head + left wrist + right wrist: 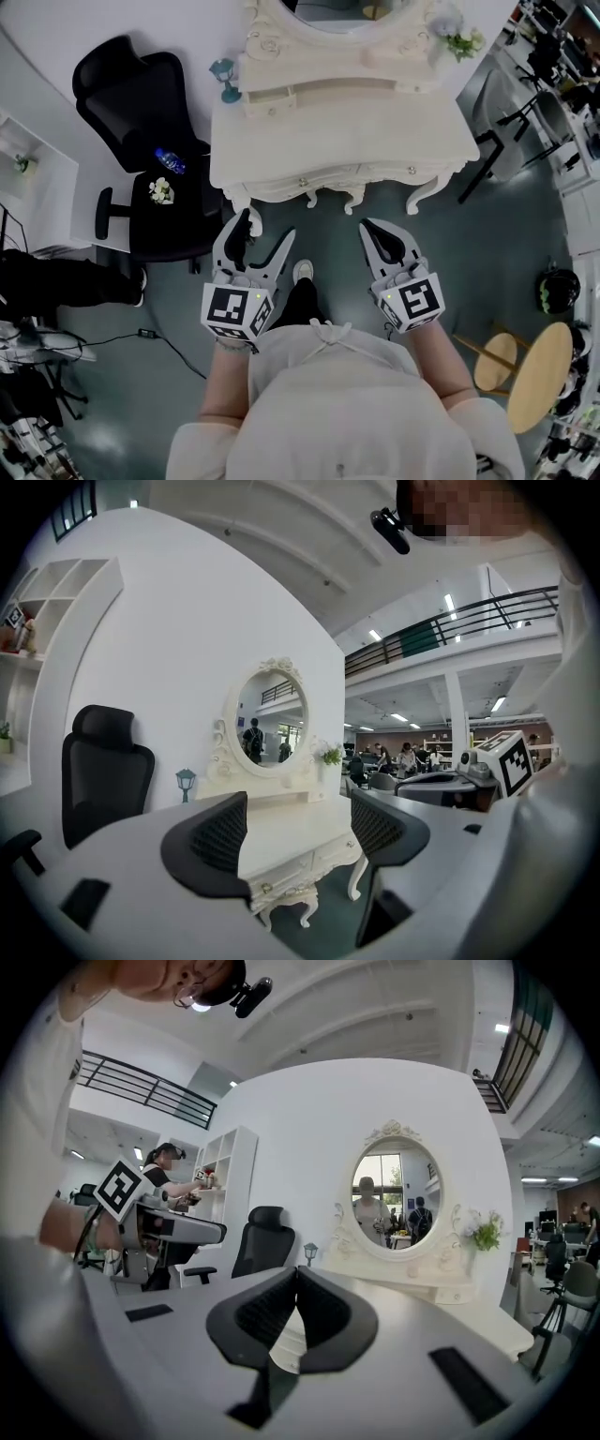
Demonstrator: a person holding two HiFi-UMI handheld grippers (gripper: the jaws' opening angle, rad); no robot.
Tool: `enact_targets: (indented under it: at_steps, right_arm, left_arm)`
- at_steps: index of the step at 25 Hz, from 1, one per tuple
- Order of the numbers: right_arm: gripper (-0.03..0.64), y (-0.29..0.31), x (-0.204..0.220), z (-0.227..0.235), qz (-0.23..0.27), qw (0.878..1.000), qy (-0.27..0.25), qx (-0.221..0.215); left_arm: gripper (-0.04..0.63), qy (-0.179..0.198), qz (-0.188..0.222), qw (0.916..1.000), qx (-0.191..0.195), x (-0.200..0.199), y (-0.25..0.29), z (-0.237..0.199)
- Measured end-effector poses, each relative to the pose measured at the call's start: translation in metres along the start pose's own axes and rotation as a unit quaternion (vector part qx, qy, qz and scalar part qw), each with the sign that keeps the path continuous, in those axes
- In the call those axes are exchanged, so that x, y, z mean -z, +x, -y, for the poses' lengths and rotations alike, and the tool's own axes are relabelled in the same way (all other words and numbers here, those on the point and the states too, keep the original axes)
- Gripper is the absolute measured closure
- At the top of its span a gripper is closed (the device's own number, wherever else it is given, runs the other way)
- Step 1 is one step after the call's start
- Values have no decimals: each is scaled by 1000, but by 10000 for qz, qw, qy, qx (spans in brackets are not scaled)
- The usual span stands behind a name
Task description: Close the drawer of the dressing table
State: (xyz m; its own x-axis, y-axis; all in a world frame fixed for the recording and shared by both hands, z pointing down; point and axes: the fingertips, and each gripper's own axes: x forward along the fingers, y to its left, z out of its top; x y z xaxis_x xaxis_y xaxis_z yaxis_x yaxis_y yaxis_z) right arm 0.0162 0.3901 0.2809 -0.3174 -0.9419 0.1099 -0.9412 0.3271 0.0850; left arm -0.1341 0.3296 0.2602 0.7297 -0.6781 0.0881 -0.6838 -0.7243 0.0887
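Head view: bright, even overhead light, shadows soft. The white bench (pixel 337 141) top is close to blown out and the dark floor (pixel 323 239) has a dull sheen. Mild bend at the edges.

Both gripper views: heavy fisheye, black vignette in the corners, straight lines bowed. Strip lights (pixel 448 602) glare in the left gripper view. The wall (pixel 187 667) is evenly lit.

Left tool (pixel 298 808) and right tool (pixel 296 1279) bodies near the lens are soft. The mirror (pixel 396 1194) and background are sharper.
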Motion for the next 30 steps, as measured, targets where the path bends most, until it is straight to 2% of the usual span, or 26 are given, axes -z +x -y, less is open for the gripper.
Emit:
enact_targets:
  at_steps: [10,13,20,26,30]
  right_arm:
    - [612,152,-34,70,-58,9999,38,151]
    - [612,184,-35,82,-70,9997,142,205]
    - [612,235,-24,100,-224,9997,138,-2]
    - [612,281,-3,122,-319,9988,227,-282]
    - [611,313,2,139,-266,9977,214,-590]
  left_arm:
    - [245,-9,-52,9999,135,-35,120,-110]
    - [245,-72,-172,9997,144,-29,142,-131]
    - [245,-308,-386,9988,-58,-11,181,-165]
    - [245,-132,-666,9975,-218,15,219,-185]
    - [245,-209,-660,9969,-387,28,247,-196]
